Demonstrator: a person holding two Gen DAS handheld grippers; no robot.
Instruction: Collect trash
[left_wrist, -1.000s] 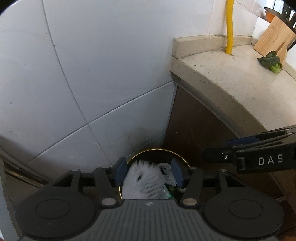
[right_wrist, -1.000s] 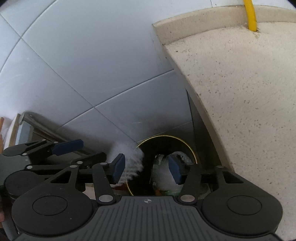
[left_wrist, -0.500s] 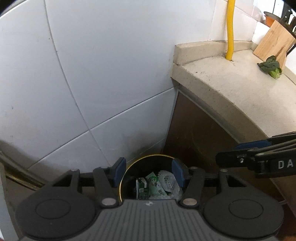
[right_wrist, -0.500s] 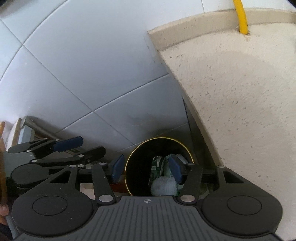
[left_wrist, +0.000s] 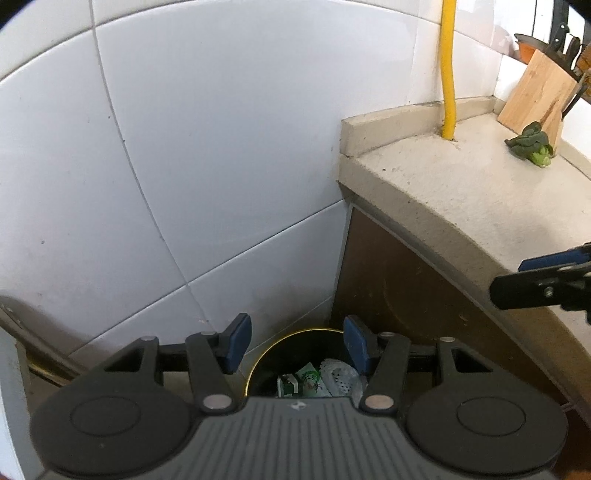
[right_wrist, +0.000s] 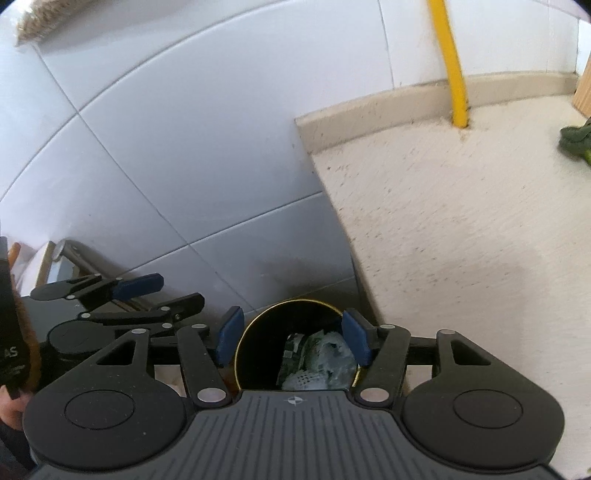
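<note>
Both hand-held grippers above round black bin with gold rim (left_wrist: 258, 360), in corner between white tiled wall (left_wrist: 184, 166) and speckled beige stone bench (left_wrist: 461, 192). Left hand-held gripper (left_wrist: 297, 341) wide, nothing between blue pads. Right hand-held gripper (right_wrist: 291, 336) wide too, nothing held. Crumpled green-and-white wrappers (right_wrist: 317, 358) lie inside bin. Dark green leafy scrap (left_wrist: 532, 144) on bench beside wooden knife block (left_wrist: 535, 96), near yellow pipe (left_wrist: 448, 70).

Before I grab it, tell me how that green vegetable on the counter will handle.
The green vegetable is leafy and crumpled, so probably soft and light. Its leaves look limp and may flop or tear under a pinch. It lies flat beside the knife block, so it seems unlikely to roll.
</note>
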